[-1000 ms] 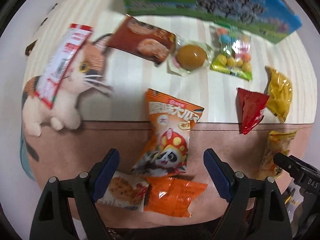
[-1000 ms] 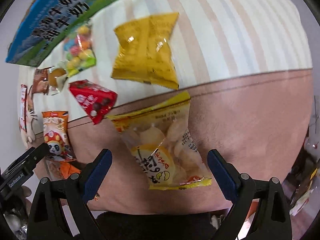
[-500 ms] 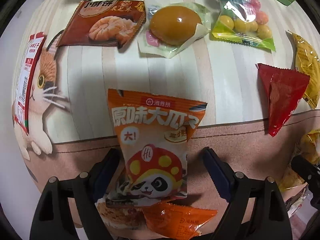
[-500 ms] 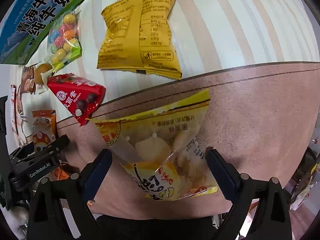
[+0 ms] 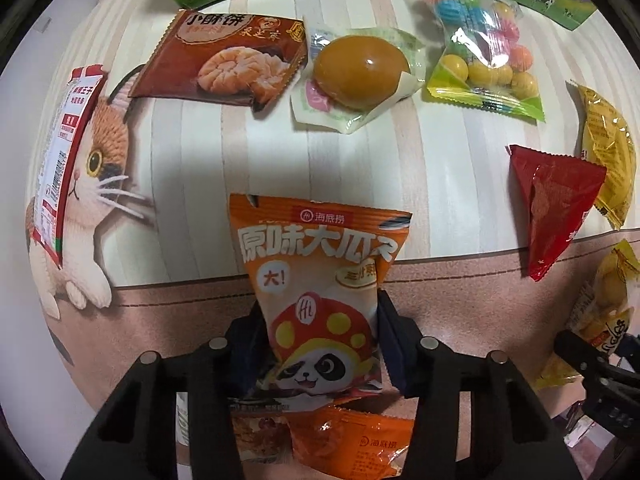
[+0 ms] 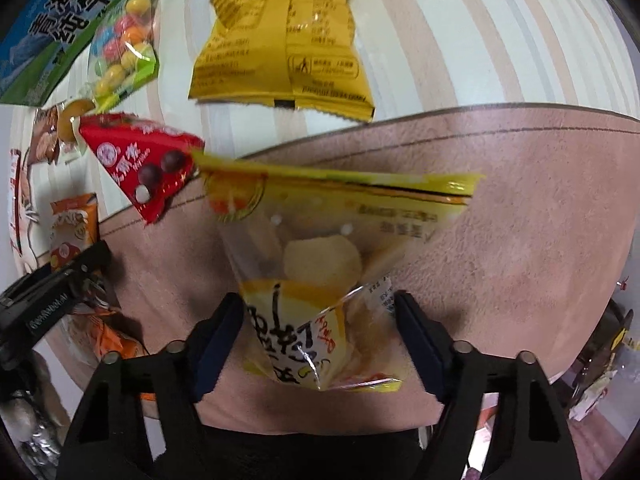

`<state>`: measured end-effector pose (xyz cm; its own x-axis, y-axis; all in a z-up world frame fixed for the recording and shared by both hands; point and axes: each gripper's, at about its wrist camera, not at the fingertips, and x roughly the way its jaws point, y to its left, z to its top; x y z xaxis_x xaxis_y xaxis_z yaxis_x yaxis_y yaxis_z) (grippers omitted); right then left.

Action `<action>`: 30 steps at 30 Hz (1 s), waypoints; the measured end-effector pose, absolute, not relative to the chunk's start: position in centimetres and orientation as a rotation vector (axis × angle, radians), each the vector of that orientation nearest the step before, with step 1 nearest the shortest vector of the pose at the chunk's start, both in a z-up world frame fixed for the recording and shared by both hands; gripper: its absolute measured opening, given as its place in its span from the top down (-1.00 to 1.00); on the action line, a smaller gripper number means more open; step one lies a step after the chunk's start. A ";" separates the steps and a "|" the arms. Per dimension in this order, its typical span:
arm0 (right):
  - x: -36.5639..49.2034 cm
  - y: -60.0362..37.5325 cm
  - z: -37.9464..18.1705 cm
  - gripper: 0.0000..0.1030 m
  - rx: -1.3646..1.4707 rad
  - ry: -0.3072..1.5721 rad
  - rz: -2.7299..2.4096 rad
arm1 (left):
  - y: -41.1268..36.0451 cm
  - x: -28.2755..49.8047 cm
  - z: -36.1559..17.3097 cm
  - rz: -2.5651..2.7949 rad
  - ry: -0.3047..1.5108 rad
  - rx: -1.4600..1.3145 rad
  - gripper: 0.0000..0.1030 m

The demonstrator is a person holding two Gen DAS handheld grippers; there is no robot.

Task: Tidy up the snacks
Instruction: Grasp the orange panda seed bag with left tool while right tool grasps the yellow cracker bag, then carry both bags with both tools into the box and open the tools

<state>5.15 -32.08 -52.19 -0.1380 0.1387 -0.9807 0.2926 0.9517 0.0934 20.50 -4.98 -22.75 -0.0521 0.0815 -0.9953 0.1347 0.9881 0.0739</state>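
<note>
Left gripper point(image 5: 320, 344): points straight down; jaws, just closing, clamp the orange panda packet point(image 5: 320, 300) at the mat's brown border.
Right gripper point(image 6: 320, 332): points steeply down; jaws, just closing, squeeze the yellow chip bag point(image 6: 320, 280) on brown cloth.

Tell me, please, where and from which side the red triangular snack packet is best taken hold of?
Probably from straight above. The red triangular packet lies flat on the striped mat, clear of the yellow bag beside it. Its wide end is puffed, so I would close the tool across the two long edges near the middle, not on the thin pointed tip.
</note>
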 end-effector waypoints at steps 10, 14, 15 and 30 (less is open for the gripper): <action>3.9 -31.2 -51.9 -0.05 0.381 1.654 -0.133 | -4.3 19.5 -20.1 -0.044 1.617 0.123 0.20; 3.3 -30.6 -50.6 0.04 0.402 1.631 -0.119 | -4.3 19.5 -18.0 -0.054 1.594 0.100 0.20; 2.8 -30.2 -50.2 0.05 0.405 1.628 -0.114 | -4.1 19.4 -17.2 -0.057 1.586 0.093 0.20; 5.4 -28.2 -42.4 0.10 0.514 1.461 0.062 | -5.8 21.1 -3.4 -0.206 1.385 -0.036 0.21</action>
<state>5.44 -28.19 -42.42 0.1286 0.3461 -0.9293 0.2662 0.8907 0.3686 21.15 -5.75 -3.37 0.1696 -0.1660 -0.9714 0.1239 0.9815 -0.1461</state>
